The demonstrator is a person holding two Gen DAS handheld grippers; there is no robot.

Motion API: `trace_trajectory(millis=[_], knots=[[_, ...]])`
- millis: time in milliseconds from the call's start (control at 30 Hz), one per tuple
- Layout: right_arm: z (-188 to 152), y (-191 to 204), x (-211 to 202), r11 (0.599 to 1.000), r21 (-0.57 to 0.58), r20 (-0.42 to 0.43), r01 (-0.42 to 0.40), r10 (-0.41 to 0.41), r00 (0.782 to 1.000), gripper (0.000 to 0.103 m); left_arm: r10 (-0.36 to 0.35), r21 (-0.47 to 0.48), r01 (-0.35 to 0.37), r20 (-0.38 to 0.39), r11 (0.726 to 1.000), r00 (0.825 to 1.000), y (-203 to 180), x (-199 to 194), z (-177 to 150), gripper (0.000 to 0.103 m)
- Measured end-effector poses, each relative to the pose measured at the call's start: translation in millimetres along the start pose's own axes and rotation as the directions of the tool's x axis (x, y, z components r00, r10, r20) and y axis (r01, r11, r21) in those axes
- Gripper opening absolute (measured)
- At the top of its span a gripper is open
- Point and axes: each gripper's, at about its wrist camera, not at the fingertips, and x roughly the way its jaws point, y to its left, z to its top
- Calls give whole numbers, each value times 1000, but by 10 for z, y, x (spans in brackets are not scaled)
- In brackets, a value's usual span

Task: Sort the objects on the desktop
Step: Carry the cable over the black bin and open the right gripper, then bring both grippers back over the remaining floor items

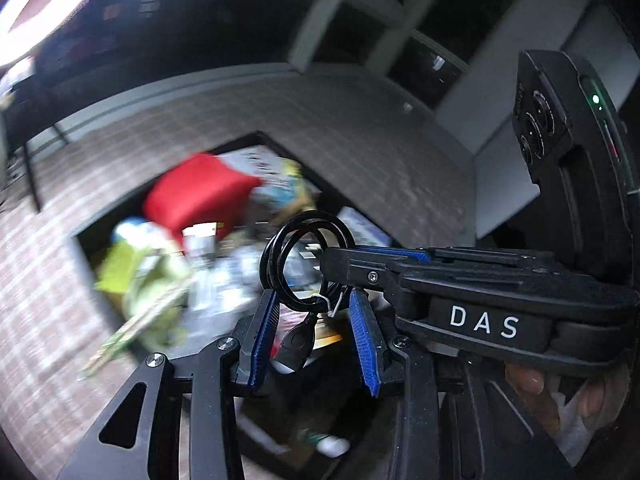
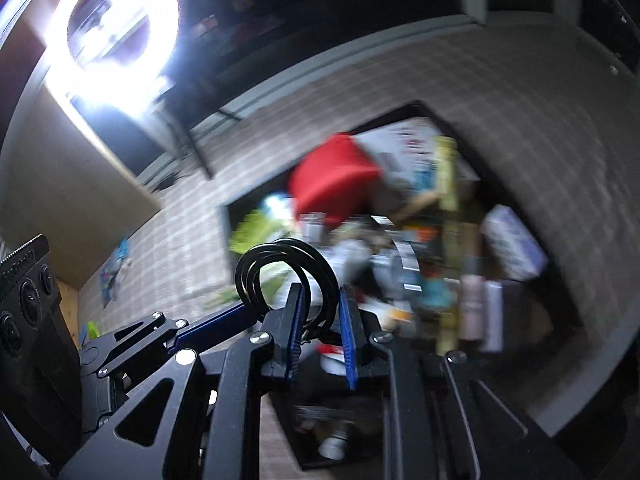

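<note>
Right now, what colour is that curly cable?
The coiled cable is black, clearest in the left wrist view.

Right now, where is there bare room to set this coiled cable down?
The checked tablecloth is bare beyond and to both sides of the dark box. The box itself is crowded: red pouch, packets, bottles. Both tools hold the black coiled cable just above it.

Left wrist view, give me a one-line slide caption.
Both grippers, left gripper and right gripper, grip a coiled black cable above a blurred, cluttered bin.
</note>
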Motion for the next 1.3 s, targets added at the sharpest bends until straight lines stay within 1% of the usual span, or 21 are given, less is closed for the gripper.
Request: trace_trajectory(millis=[133, 233, 433, 500, 533, 633, 700, 800, 900, 1033, 1133, 1300], knots=[[-36, -448, -157, 998, 61, 9, 35, -36, 999, 18, -38, 39, 39, -36, 998, 999, -371, 264, 86, 34], [-68, -710, -234, 994, 93, 10, 62, -64, 998, 18, -57, 58, 61, -59, 997, 997, -561, 398, 121, 34], [-57, -1046, -304, 987, 129, 8, 100, -102, 995, 18, -63, 93, 72, -94, 993, 994, -897, 599, 175, 34], [-44, -1126, -325, 985, 136, 6, 103, -105, 994, 18, -46, 97, 56, -103, 994, 994, -924, 665, 205, 35], [-37, -1162, -334, 984, 137, 5, 109, -111, 994, 18, -35, 102, 46, -105, 994, 994, -939, 678, 217, 37], [-18, -1223, -364, 981, 131, 16, 143, -146, 989, 20, -5, 114, 16, -95, 993, 995, -943, 649, 232, 37], [-6, -1265, -372, 981, 136, 21, 138, -142, 990, 24, 9, 110, 1, -92, 994, 996, -907, 644, 225, 37], [-10, -1305, -384, 980, 147, 24, 130, -135, 991, 25, 25, 100, -17, -84, 995, 996, -839, 597, 208, 37], [15, -1271, -356, 983, 138, 23, 119, -124, 992, 25, 38, 80, -31, -77, 996, 996, -742, 532, 200, 37], [52, -1067, -311, 991, 95, 24, 94, -96, 995, 26, 69, 59, -65, -67, 996, 995, -593, 408, 175, 37], [100, -790, -239, 997, 41, 25, 71, -72, 997, 32, 102, 35, -100, -55, 994, 993, -407, 240, 128, 38], [177, -251, -71, 998, -55, 9, 27, -26, 1000, 33, 165, -29, -166, -24, 986, 986, 32, -144, 23, 38]])
